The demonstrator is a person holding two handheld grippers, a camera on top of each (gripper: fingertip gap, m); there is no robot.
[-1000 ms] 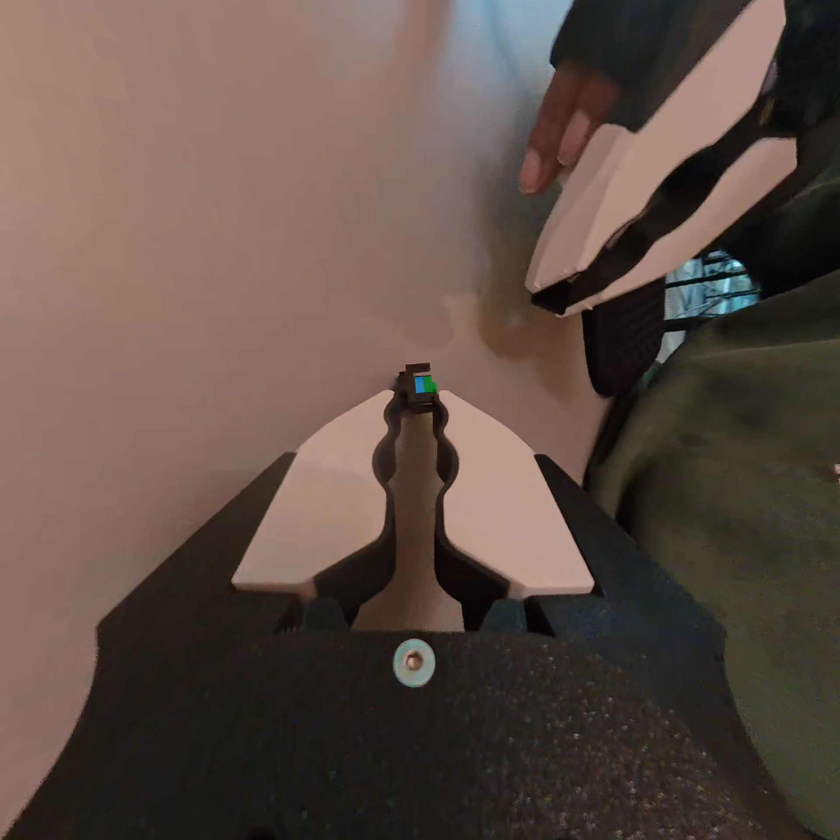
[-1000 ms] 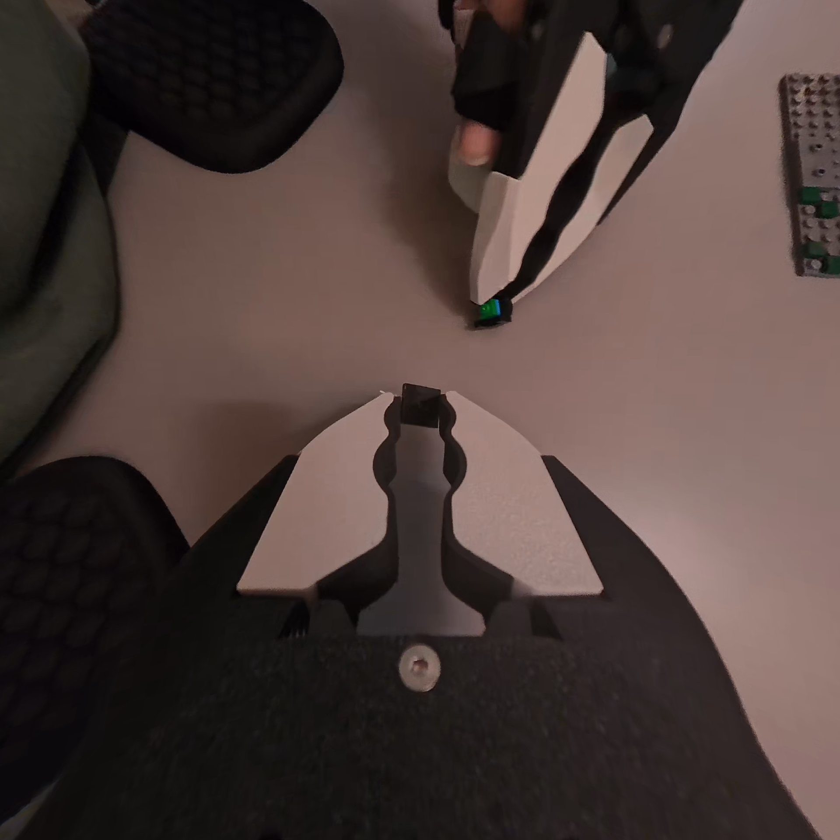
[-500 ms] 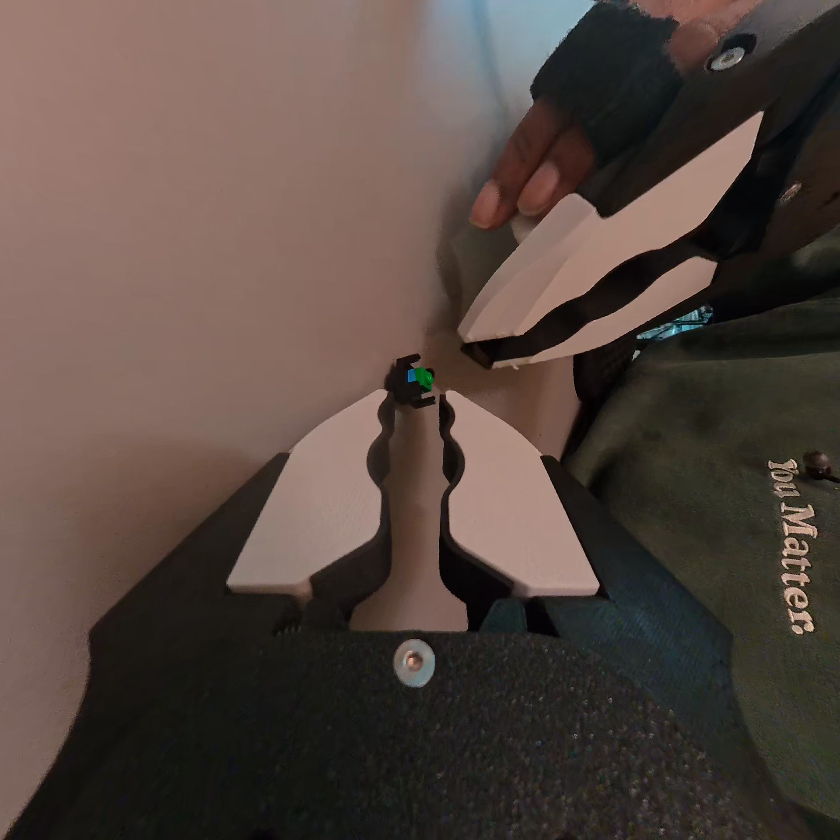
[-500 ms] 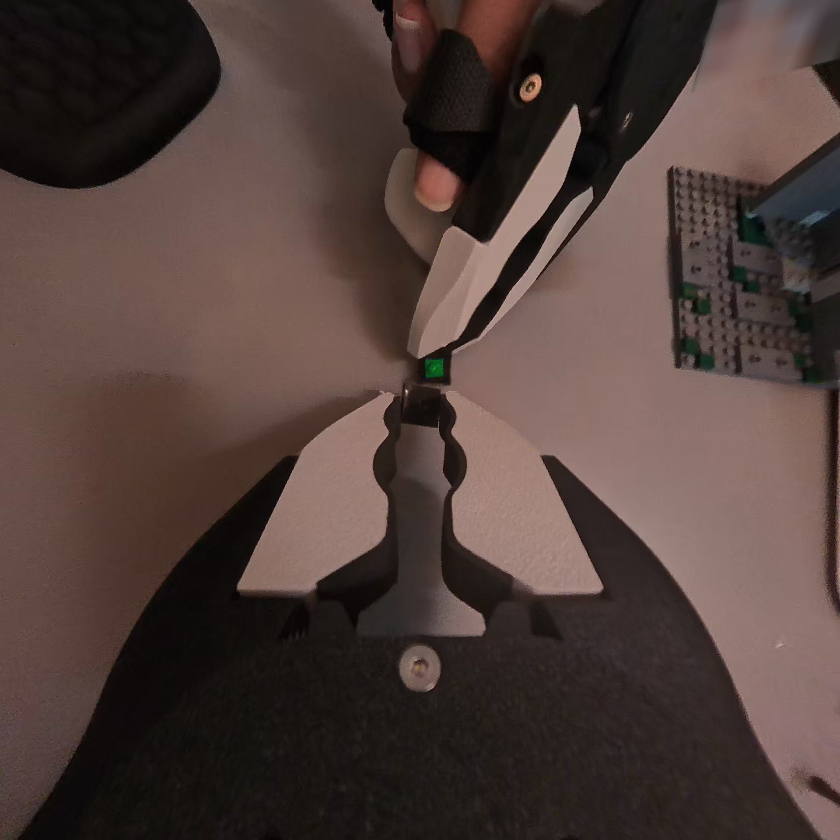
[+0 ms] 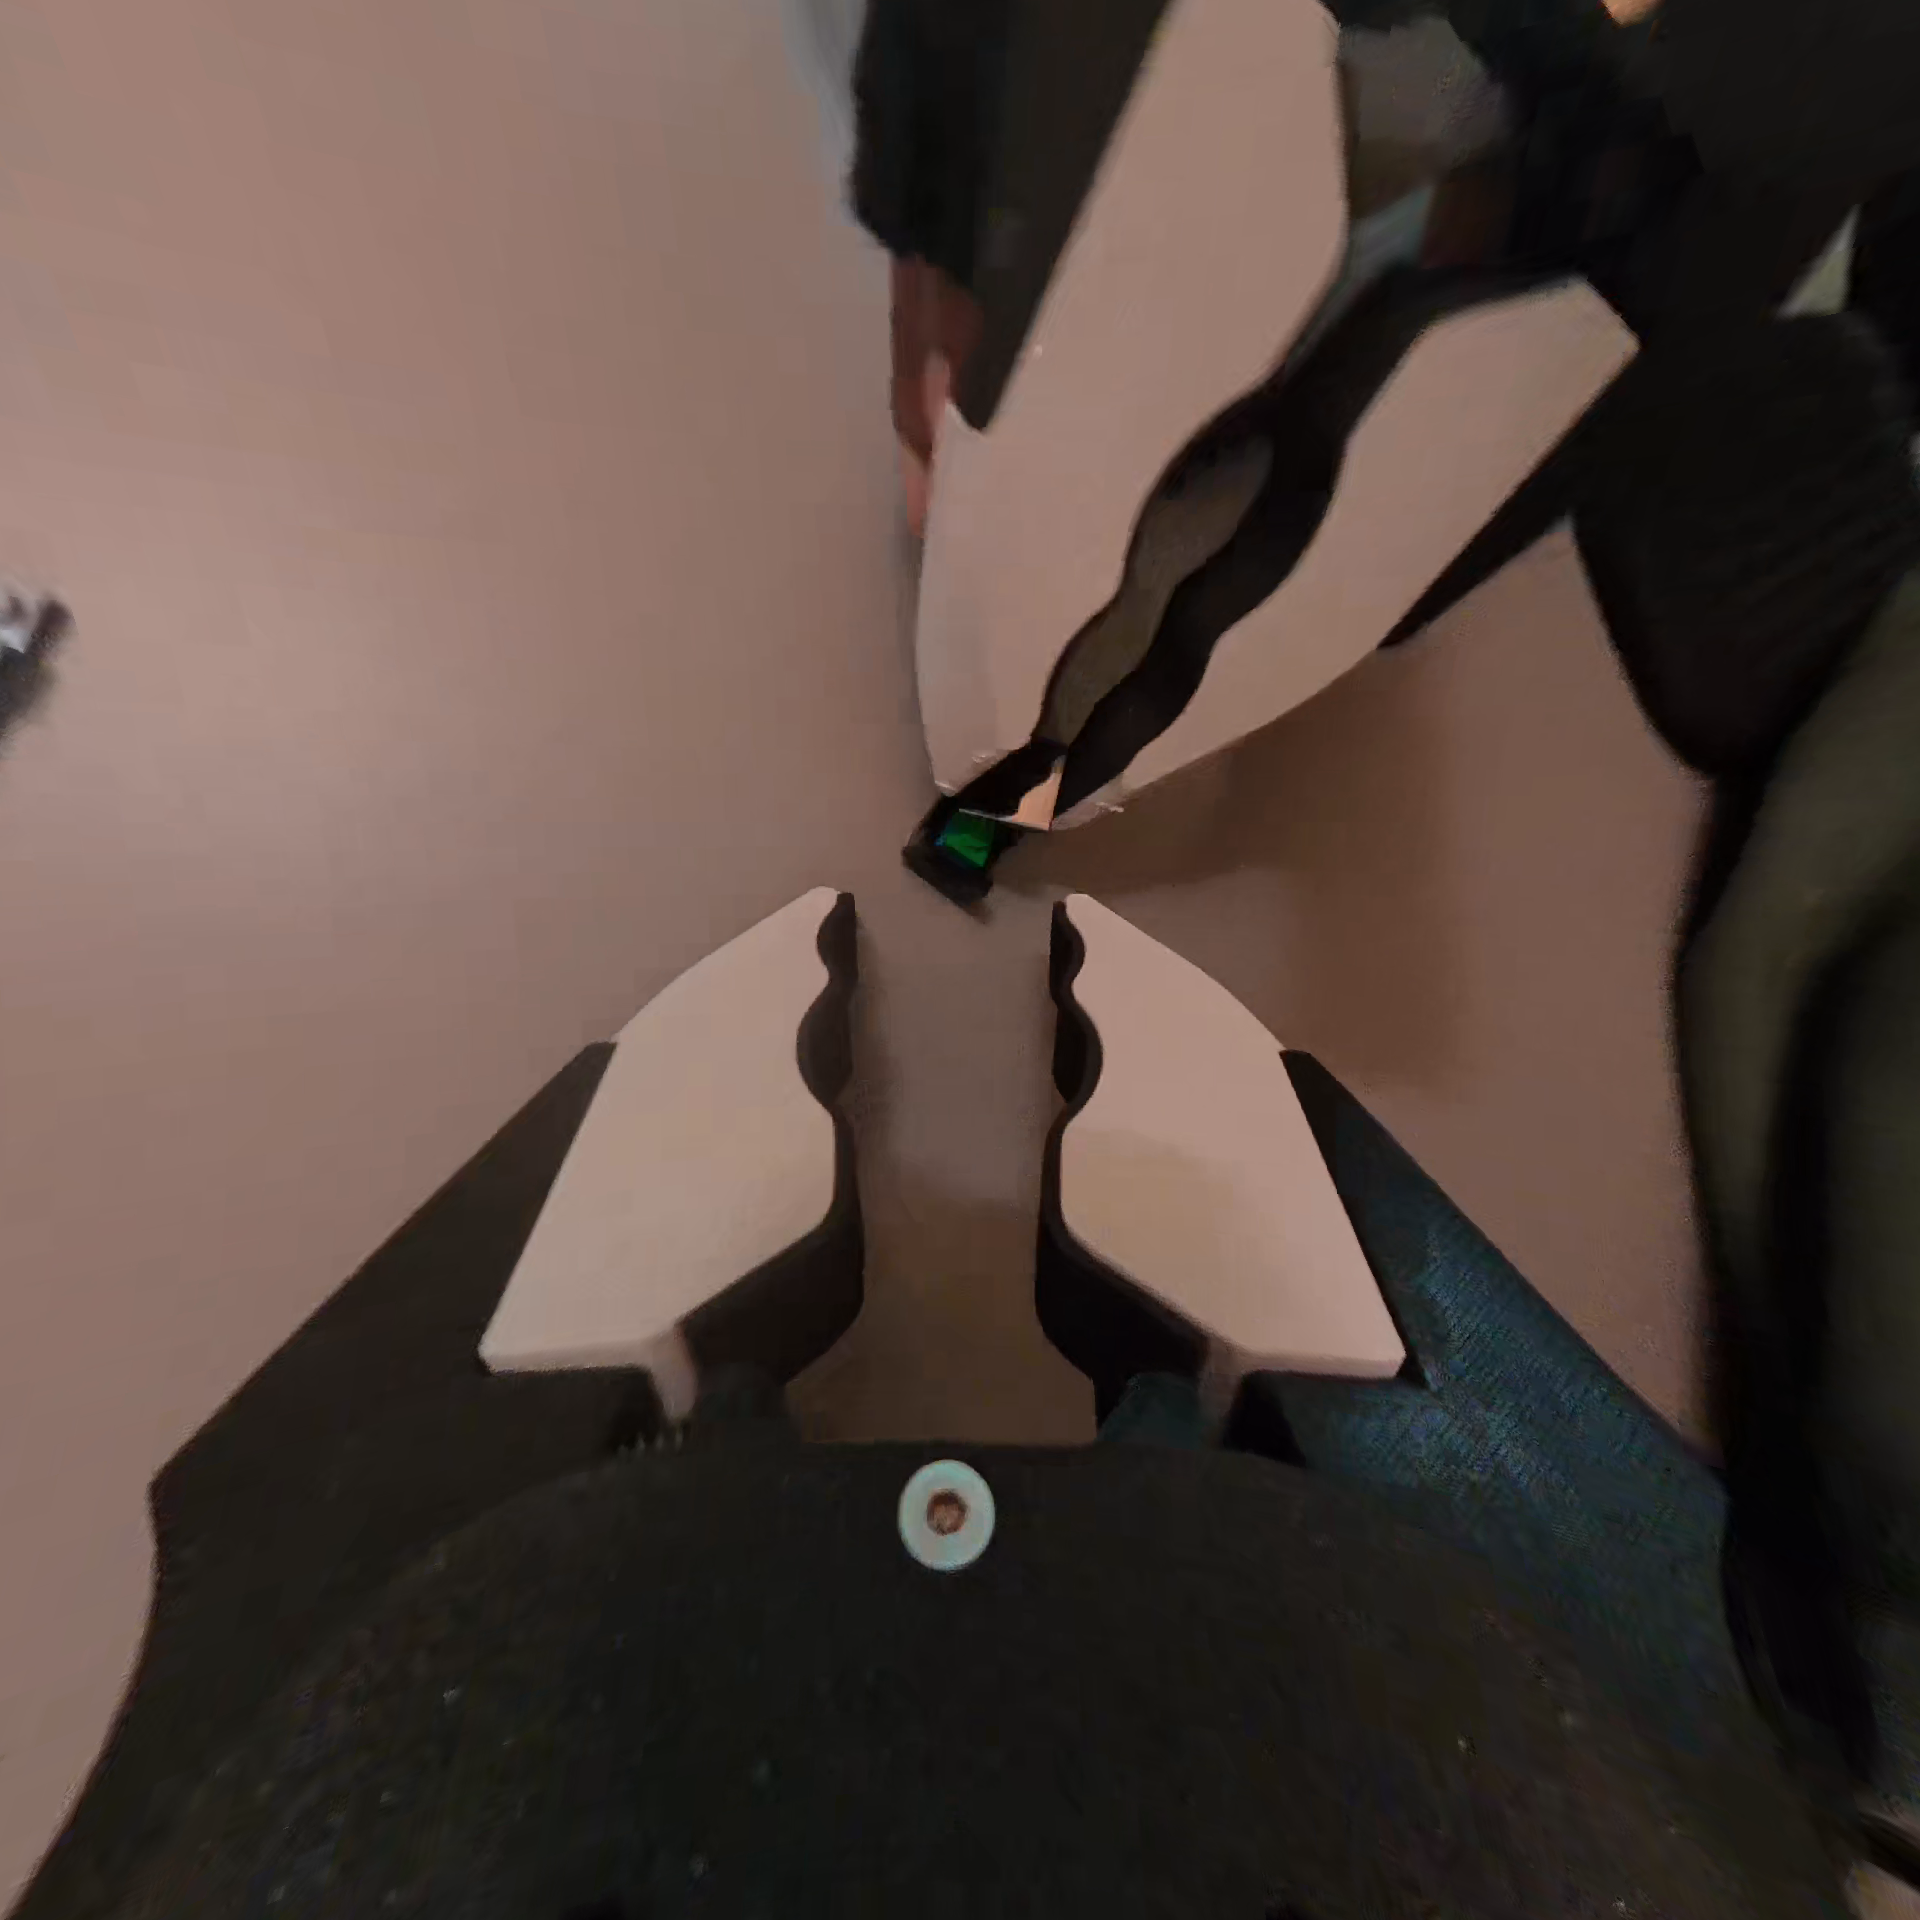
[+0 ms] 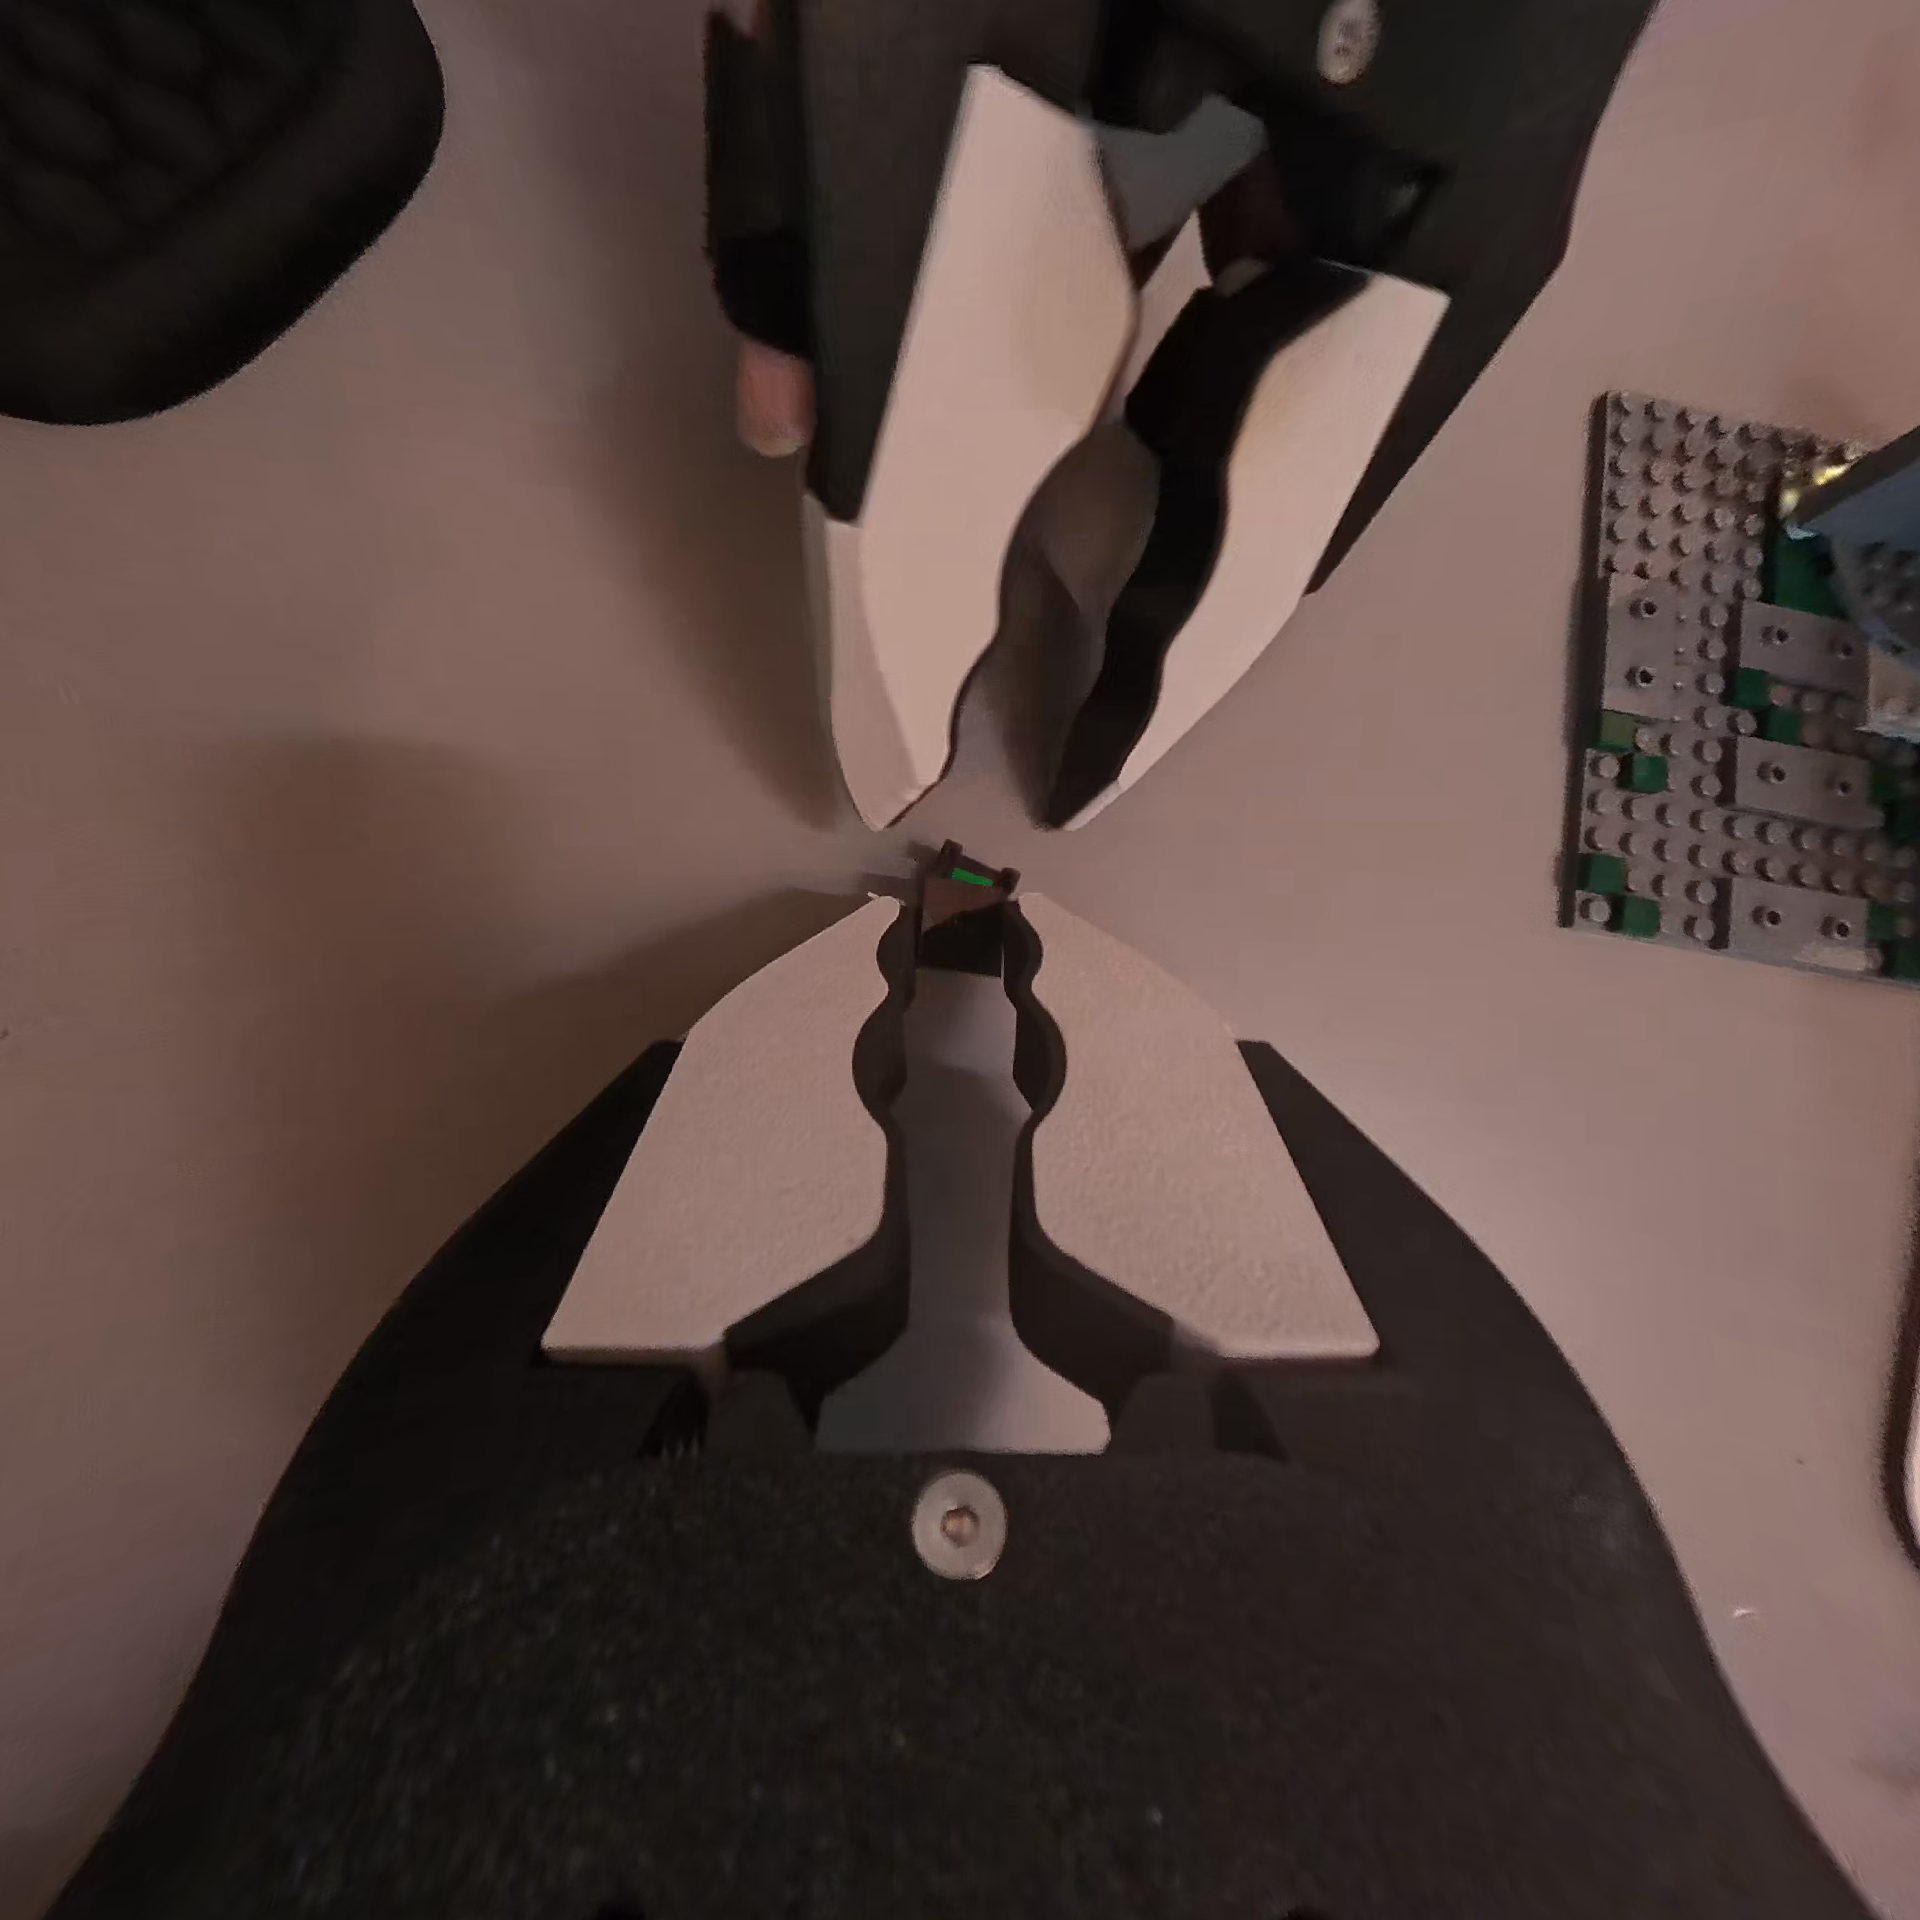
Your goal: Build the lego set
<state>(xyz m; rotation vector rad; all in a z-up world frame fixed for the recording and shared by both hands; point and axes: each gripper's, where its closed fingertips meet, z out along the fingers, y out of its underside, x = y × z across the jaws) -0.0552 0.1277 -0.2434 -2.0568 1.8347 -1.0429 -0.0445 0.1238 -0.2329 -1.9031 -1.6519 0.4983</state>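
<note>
**Q:** Where is the piece, and who has it?

**A:** My right gripper (image 6: 956, 914) is pinched on a small black lego piece with a green face (image 6: 961, 883), centre of the right wrist view. My left gripper (image 5: 951, 914) stands parted with nothing between its fingers. In its own view the piece (image 5: 961, 842) sits just beyond its tips, at the tip of the right gripper (image 5: 1023, 795) coming down from the upper right.

**Q:** Why tip to tip like that?

**A:** My reading: a hand-over or a pressing-together above the table (image 5: 364, 520), the left staying close in case the tiny piece slips. I can't tell whether it is one piece or two joined.

**Q:** What does each view add?

**A:** Left view shows the green face squarely. Right view shows it only as a sliver, but it alone has the grey studded baseplate (image 6: 1704, 644) with green bits, at right, well apart, likely the destination. It also shows the left gripper (image 6: 971, 821) from the front, parted.
</note>
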